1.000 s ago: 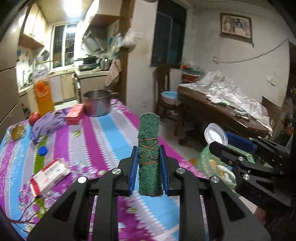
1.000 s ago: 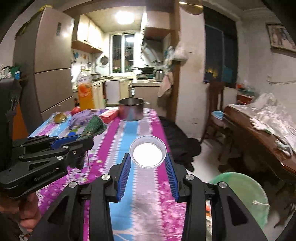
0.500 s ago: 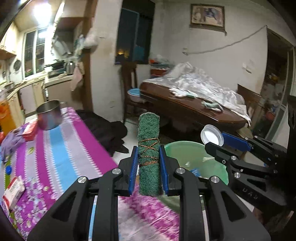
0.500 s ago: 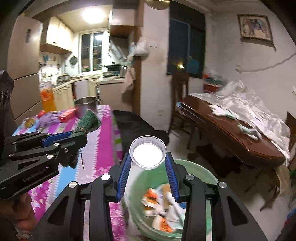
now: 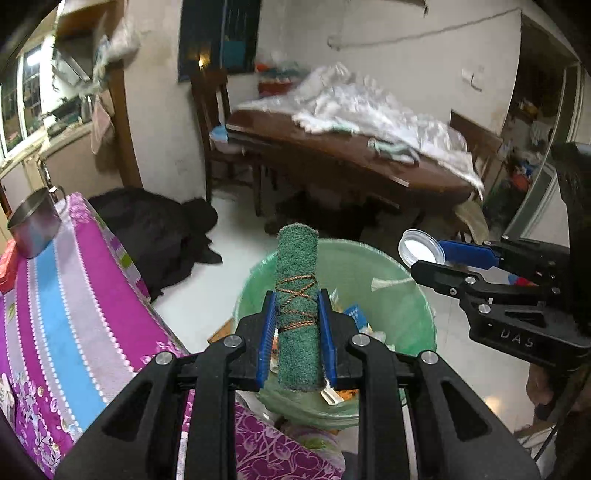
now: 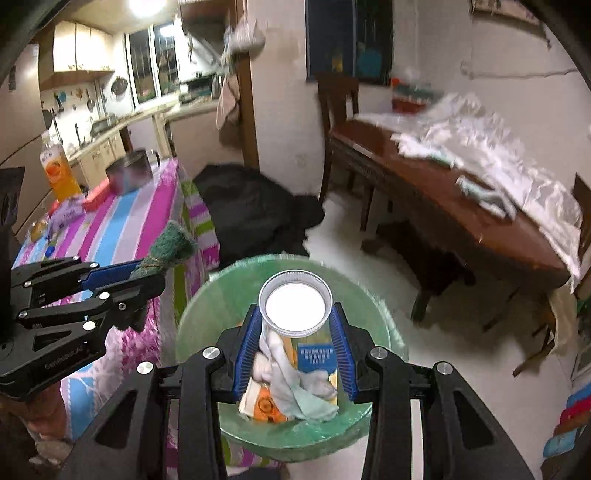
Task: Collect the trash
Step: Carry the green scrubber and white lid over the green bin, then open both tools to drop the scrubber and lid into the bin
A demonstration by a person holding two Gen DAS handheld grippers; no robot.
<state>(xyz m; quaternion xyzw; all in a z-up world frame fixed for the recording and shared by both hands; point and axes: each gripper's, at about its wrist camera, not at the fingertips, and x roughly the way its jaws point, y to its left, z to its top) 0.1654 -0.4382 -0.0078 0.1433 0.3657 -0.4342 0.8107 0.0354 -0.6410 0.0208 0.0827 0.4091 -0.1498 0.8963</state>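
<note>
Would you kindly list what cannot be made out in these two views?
- Bin bottom: right wrist view, hidden by trash and the right gripper.
- Blue packet print: too small.
- Scouring pad lower end: left wrist view, hidden behind the left gripper.
- Cloths on the wooden table: motion-blurred.

Green scouring roll (image 5: 298, 306) above bin (image 5: 391, 273)

Dim indoor room, lit by bright ceiling light (image 6: 142, 5) w/ glare; background motion-blurred, fisheye bends edges, dark vignette at corners.
</note>
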